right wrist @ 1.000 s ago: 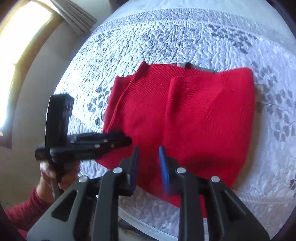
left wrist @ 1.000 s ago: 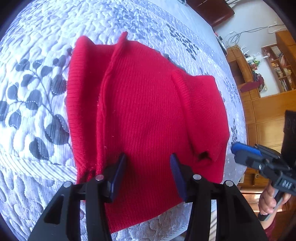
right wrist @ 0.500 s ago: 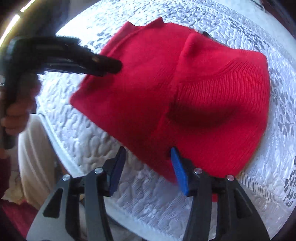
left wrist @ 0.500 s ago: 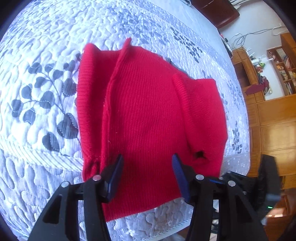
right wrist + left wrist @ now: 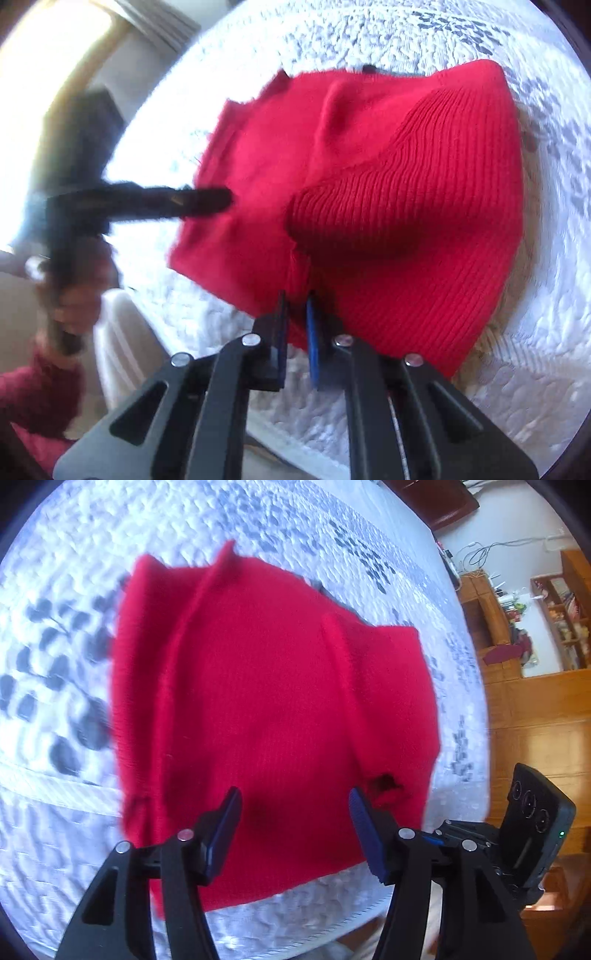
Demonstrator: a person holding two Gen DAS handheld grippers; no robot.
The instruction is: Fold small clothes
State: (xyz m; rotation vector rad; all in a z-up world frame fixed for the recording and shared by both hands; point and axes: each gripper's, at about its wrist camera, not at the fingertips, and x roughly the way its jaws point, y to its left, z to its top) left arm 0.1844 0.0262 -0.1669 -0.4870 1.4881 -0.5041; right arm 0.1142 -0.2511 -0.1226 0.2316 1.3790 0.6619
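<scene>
A red knit sweater (image 5: 273, 701) lies folded on the bed, sleeves tucked in, its ribbed hem nearest me. My left gripper (image 5: 294, 797) hovers over the near edge on the left, jaws apart and still opening, the pads clear of the cloth beneath them. In the right wrist view the sweater (image 5: 406, 206) bulges upward near its hem, where my right gripper (image 5: 296, 297) is shut on a pinched fold of the near edge. The left gripper (image 5: 207, 197) reaches in from the left there, blurred.
A white quilted bedspread (image 5: 55, 701) with grey leaf print covers the bed; its front edge runs just below the sweater. Wooden shelves (image 5: 554, 620) stand at the far right. A person's hand (image 5: 74, 306) and red sleeve are at the lower left.
My right gripper came down onto the sweater's near hem, opened wide, then shut on it, bunching the cloth. My left gripper stayed in place with its jaws a little wider.
</scene>
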